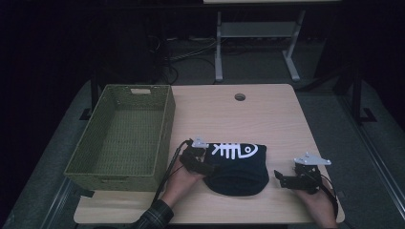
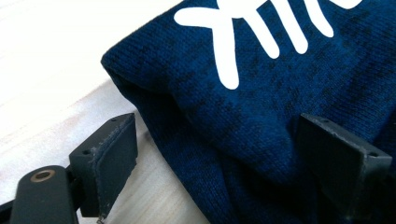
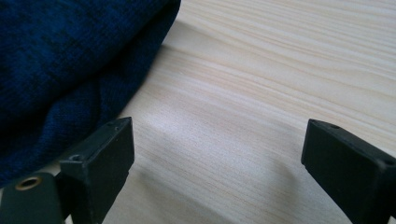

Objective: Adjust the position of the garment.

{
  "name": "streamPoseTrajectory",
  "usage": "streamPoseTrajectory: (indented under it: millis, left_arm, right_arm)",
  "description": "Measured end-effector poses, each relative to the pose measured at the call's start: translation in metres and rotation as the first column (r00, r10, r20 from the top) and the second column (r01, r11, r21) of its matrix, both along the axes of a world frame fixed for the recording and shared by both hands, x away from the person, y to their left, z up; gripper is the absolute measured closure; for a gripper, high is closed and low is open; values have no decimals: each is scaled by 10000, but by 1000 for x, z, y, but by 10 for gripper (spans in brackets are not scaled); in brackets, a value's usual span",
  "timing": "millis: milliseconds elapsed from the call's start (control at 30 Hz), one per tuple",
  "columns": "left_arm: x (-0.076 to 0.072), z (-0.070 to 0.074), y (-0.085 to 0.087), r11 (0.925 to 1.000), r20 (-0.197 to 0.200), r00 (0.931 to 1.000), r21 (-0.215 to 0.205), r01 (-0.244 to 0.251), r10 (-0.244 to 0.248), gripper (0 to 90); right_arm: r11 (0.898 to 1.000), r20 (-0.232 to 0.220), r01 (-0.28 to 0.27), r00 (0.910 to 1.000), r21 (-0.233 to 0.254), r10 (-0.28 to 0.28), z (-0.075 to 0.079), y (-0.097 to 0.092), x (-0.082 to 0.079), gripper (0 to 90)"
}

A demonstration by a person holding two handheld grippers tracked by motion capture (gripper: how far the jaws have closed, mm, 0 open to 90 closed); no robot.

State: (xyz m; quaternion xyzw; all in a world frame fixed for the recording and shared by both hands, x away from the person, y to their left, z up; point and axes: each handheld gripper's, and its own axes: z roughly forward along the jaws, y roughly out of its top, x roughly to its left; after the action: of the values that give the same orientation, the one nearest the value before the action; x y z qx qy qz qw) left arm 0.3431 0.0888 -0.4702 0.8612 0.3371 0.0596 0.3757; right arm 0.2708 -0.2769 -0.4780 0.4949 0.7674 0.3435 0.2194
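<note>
The left tongs (image 1: 210,168) stood wide open at the near-left edge of the folded navy garment (image 1: 237,167), fabric between the jaws but not pinched. The right tongs (image 1: 279,177) gaped just right of the garment, over bare tabletop (image 1: 267,114). Left of the garment sat a green woven basket (image 1: 165,129), nothing inside. The high view showed the garment's white fishbone print; the right gripper view showed plain knit.

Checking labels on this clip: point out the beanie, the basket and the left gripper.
beanie (image 1: 237,171): high view, dark knit below the fish-bone print.
basket (image 1: 165,125): high view, right wall.
left gripper (image 2: 219,154): left gripper view, midway between its open fingers, over the beanie's edge.
</note>
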Motion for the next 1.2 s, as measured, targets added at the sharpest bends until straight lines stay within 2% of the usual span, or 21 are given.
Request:
streamPoseTrajectory:
  millis: [200,300,433,600,633,700,767,900,1200]
  left_arm:
    - [-1,0,0,10000,55,10000,1,-48,48,134]
    - [-2,1,-1,10000,-10,10000,-29,37,-37,168]
    - [-3,1,1,9995,-40,9998,-213,212,-213,243]
    - [-3,1,2,9975,-288,9985,-547,459,-475,415]
    - [-3,0,2,9957,-403,9976,-762,526,-558,461]
    - [-2,-1,3,9935,-504,9967,-978,579,-630,524]
    - [-1,-1,4,9925,-645,9952,-1025,669,-738,562]
    - [-1,-1,4,9913,-757,9938,-1100,727,-812,623]
    - [-2,4,2,9933,-620,9942,-800,829,-879,686]
  right_arm:
    - [10000,-8,-7,10000,-59,7,-1,1,0,93]
    - [9999,-79,-32,10000,-117,31,-3,2,1,93]
    - [9998,-229,-104,9997,-195,99,-4,4,3,91]
    - [10000,-481,-23,9988,47,25,-4,1,5,91]
    - [10000,-471,-41,9989,29,42,-4,1,5,91]
    - [10000,-483,-29,9988,50,31,-5,2,5,90]
    - [10000,-486,-33,9988,45,36,-4,2,5,91]
    - [10000,-489,-37,9988,60,40,-5,2,5,91]
    - [10000,-491,-40,9988,57,43,-5,2,5,91]
